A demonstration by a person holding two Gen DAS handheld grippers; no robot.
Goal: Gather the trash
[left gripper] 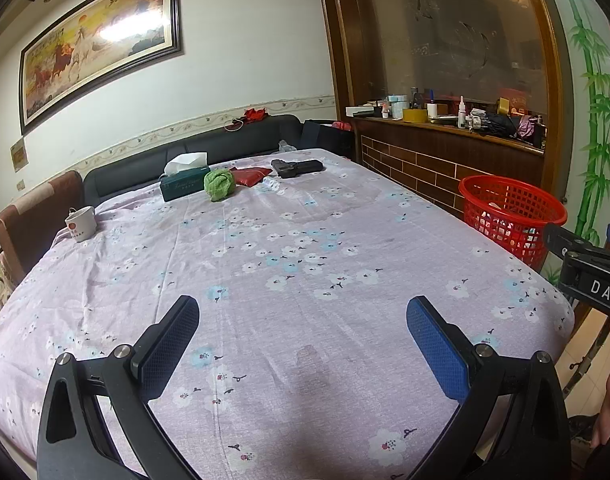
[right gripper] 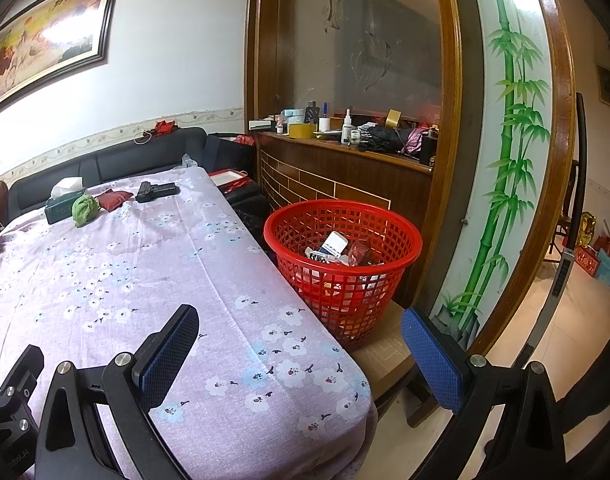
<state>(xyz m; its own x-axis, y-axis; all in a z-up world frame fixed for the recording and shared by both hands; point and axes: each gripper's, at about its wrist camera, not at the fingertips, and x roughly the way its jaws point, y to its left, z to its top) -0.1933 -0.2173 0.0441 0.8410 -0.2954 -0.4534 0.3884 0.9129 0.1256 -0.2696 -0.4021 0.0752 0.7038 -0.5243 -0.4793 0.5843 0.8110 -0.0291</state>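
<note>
A red mesh basket (right gripper: pixel 345 264) stands on a low wooden stool beside the table's right edge, with several boxes and wrappers (right gripper: pixel 337 250) inside; the same basket (left gripper: pixel 511 216) shows at the right in the left wrist view. My left gripper (left gripper: pixel 303 320) hovers open over the near part of the flowered tablecloth (left gripper: pixel 305 264), nothing between its fingers. My right gripper (right gripper: pixel 299 338) is open over the table's near right corner, short of the basket, and empty. At the table's far end lie a crumpled green cloth (left gripper: pixel 219 185), a red pouch (left gripper: pixel 249 176) and a small clear wrapper (left gripper: pixel 272 184).
A tissue box (left gripper: pixel 185 184), a black case (left gripper: pixel 297 168) and a white mug (left gripper: pixel 80 224) sit on the table. A dark sofa (left gripper: pixel 193 148) runs behind it. A cluttered wooden counter (right gripper: pixel 345 140) stands behind the basket. A doorway with tiled floor (right gripper: pixel 565 320) opens at the right.
</note>
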